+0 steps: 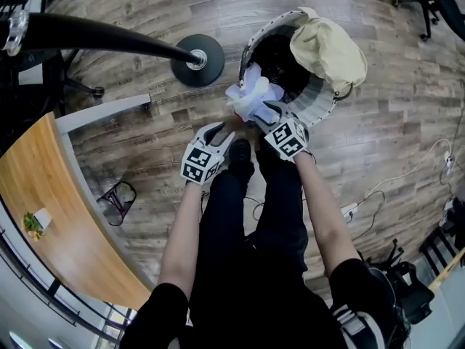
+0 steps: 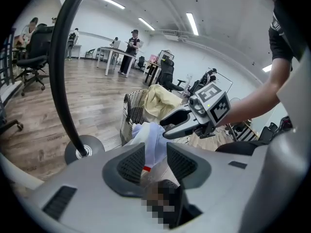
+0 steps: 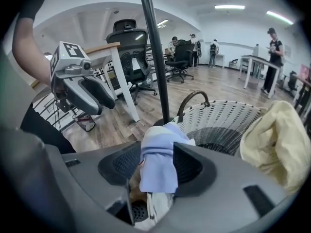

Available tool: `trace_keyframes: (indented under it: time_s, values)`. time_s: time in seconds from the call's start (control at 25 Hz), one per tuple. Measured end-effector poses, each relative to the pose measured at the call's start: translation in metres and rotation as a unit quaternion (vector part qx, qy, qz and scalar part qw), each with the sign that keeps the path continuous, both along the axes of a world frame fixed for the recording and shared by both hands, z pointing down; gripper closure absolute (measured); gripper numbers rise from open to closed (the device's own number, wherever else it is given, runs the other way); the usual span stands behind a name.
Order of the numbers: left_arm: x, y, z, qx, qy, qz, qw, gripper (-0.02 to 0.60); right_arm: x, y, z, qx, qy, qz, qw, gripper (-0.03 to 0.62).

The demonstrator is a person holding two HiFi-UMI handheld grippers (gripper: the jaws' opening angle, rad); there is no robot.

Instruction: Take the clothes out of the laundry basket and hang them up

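Observation:
A pale blue and white garment [image 1: 253,95] hangs bunched over the near rim of the white wicker laundry basket [image 1: 320,106], held between both grippers. My left gripper [image 1: 227,131] grips its lower end; in the left gripper view the cloth [image 2: 148,135] with a red tag fills the gap between the pads. My right gripper [image 1: 269,112] grips it from the basket side, where a folded blue wad [image 3: 159,164] sits pinched between the pads. A cream garment [image 1: 328,53] drapes over the basket's far rim.
The clothes rack's black pole [image 3: 154,57] rises from a round base [image 1: 197,60] just left of the basket. A curved wooden desk [image 1: 43,217] and a small wire bin [image 1: 120,198] stand at left. Cables [image 1: 378,191] lie on the floor at right.

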State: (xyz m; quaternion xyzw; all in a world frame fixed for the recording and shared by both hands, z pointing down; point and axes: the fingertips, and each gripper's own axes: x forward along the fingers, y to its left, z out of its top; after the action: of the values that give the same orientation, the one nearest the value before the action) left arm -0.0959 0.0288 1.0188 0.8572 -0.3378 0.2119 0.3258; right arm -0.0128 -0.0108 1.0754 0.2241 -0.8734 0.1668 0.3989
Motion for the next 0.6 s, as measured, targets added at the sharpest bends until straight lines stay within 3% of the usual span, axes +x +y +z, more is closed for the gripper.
trace_keyframes:
  time_s: [0.2, 0.48, 0.6]
  values:
    - [-0.008, 0.002, 0.013, 0.001, 0.000, -0.011, 0.9999, 0.446, -0.010, -0.005, 0.018, 0.008, 0.006, 0.005, 1.000, 0.378]
    - [-0.014, 0.015, 0.021, -0.006, -0.001, -0.021, 0.9998, 0.446, -0.010, -0.005, 0.021, 0.033, 0.015, 0.032, 0.999, 0.553]
    - [-0.016, 0.026, 0.008, -0.015, -0.003, -0.020, 0.9997, 0.446, -0.007, 0.003, 0.007, 0.026, 0.012, 0.046, 0.999, 0.564]
